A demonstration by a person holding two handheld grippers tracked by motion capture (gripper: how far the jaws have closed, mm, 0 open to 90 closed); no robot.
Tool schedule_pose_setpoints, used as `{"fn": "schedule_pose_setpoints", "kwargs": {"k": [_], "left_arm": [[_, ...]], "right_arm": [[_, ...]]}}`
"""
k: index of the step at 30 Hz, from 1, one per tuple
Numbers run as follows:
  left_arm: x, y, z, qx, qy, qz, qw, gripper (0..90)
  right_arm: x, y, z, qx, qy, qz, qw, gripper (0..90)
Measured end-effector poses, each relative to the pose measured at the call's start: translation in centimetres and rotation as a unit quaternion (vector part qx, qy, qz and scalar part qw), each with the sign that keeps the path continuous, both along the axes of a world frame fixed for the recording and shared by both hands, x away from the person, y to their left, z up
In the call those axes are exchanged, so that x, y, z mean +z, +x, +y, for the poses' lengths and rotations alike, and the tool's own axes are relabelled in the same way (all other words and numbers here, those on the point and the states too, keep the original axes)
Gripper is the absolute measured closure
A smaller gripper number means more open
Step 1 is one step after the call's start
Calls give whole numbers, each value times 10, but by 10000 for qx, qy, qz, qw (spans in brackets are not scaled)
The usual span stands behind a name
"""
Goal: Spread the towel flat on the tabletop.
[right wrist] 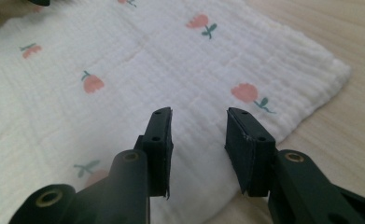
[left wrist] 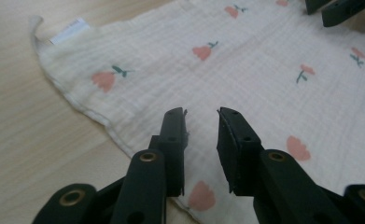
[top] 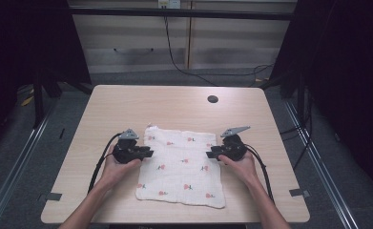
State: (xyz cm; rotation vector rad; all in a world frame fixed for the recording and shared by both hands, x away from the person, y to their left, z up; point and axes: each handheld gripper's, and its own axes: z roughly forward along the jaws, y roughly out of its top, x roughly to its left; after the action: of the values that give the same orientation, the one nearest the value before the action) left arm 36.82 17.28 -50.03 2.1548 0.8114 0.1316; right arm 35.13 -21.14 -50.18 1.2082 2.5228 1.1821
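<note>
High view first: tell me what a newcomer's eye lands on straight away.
A white cloth with small pink flowers lies spread flat in the middle of the pale wooden table. The left gripper sits at the cloth's left edge and the right gripper at its right edge, jaws apart, pointing at each other. A small dark round hole marks the far side of the table.

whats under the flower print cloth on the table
The cloth lies flat on the light wooden table; bare tabletop shows all round its edges. No bump hints at anything beneath, but the covered patch itself cannot be seen.
</note>
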Motion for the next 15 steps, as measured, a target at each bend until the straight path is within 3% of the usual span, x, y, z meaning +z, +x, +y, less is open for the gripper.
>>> {"fn": "schedule_pose_setpoints", "kwargs": {"k": [1,6,11,15], "left_arm": [[-2,-1,-1,-23,33,74,10000,739],[-4,-5,1,-74,98,-17,9999,820],[-3,-13,2,-176,149,-22,9997,873],[-4,-22,3,-209,45,28,9998,899]], "right_arm": [[-2,-1,1,13,-6,-46,10000,635],[1,-5,4,75,-399,-199,9990,756],[2,-11,4,109,-481,-204,9986,835],[1,-19,-1,122,-341,-124,9993,891]]}}
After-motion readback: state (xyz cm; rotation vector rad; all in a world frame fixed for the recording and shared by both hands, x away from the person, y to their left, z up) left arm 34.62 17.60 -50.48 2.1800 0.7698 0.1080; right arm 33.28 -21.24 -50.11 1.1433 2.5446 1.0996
